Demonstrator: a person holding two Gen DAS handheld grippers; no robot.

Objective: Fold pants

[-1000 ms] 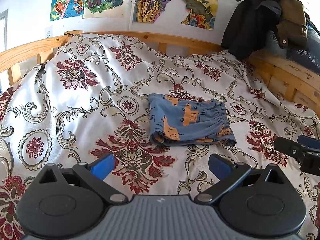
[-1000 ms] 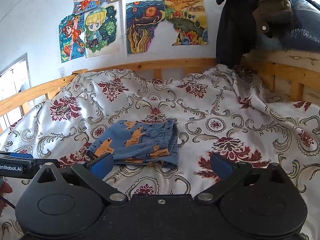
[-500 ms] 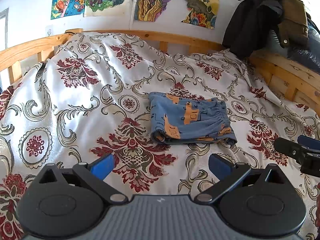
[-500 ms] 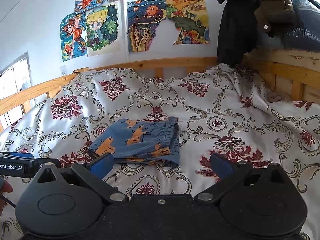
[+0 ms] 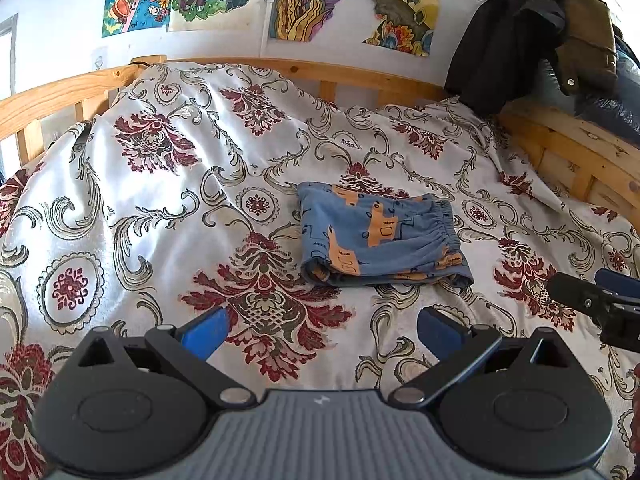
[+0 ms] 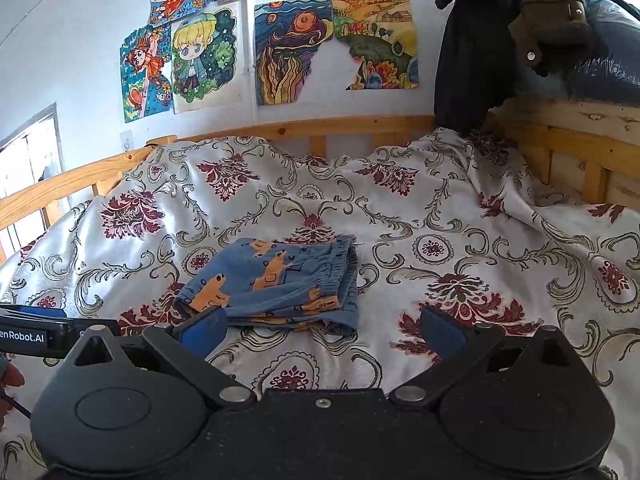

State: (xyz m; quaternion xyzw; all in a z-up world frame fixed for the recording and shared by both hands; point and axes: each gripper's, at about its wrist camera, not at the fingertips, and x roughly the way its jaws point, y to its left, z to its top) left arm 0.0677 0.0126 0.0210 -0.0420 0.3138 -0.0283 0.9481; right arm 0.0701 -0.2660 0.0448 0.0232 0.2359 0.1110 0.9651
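Pants (image 5: 382, 236) folded into a compact blue bundle on the floral bedspread (image 5: 160, 208), ahead and slightly right of the left tool (image 5: 320, 330), fingers spread apart, empty. From the right wrist: pants (image 6: 280, 284) just ahead-left of the right tool (image 6: 322, 330), likewise spread, gripping nothing.

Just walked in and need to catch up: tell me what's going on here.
A person is folding pants on a bed, holding a gripper in each hand. The small blue pants with orange prints lie folded into a compact bundle on the floral bedspread. The left gripper and the right gripper are both open, hold nothing, and hover on the near side of the bundle. The fold looks finished or nearly so.
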